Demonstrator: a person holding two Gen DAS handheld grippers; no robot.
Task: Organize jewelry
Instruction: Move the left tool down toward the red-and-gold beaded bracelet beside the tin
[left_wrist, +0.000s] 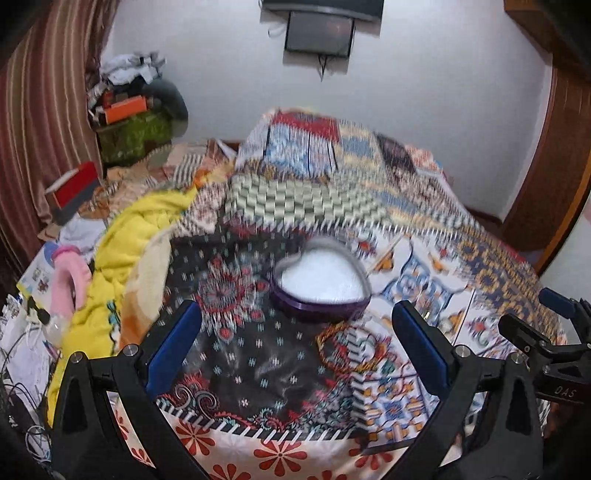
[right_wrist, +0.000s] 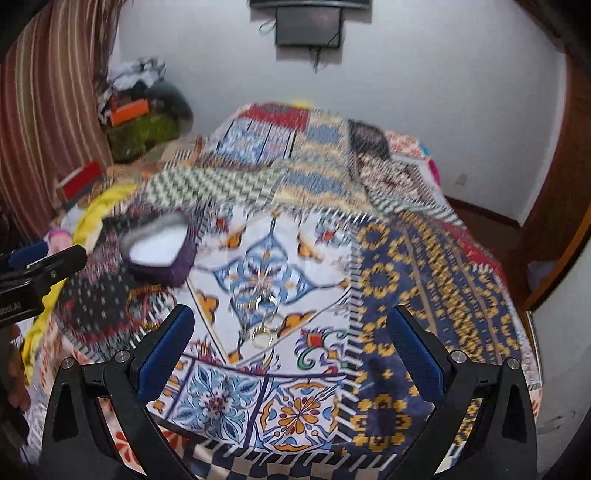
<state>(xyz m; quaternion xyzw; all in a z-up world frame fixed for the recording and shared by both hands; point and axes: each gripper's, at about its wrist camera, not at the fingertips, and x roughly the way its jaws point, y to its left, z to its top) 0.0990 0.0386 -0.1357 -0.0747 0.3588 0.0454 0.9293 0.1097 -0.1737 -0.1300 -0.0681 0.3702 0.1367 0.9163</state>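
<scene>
Between the spread blue pads of the left gripper (left_wrist: 295, 350), which grips nothing, a stack of red-and-gold bangles (left_wrist: 349, 347) lies flat on the patchwork bedspread (left_wrist: 258, 369), just in front of a purple heart-shaped box (left_wrist: 320, 286). That box is open, its inside white and soft-looking, its wall ribbed and glossy. Only the left wrist view shows the bangles clearly; in the right wrist view they are a blur at the left.

Only the right wrist view shows several small gold rings (right_wrist: 263, 321), thin metal hoops, lying close together on a white-and-blue tile-patterned patch between the wide-open, empty fingers of the right gripper (right_wrist: 290, 354). From there the heart box sits up and to the left.

Further off, a crumpled yellow blanket (left_wrist: 129, 258) bunches on the left side of the bed. Beyond it hang striped brown curtains (left_wrist: 44, 122), and a dark screen (left_wrist: 319, 35) is mounted on the white wall. Both views are motion-blurred.
</scene>
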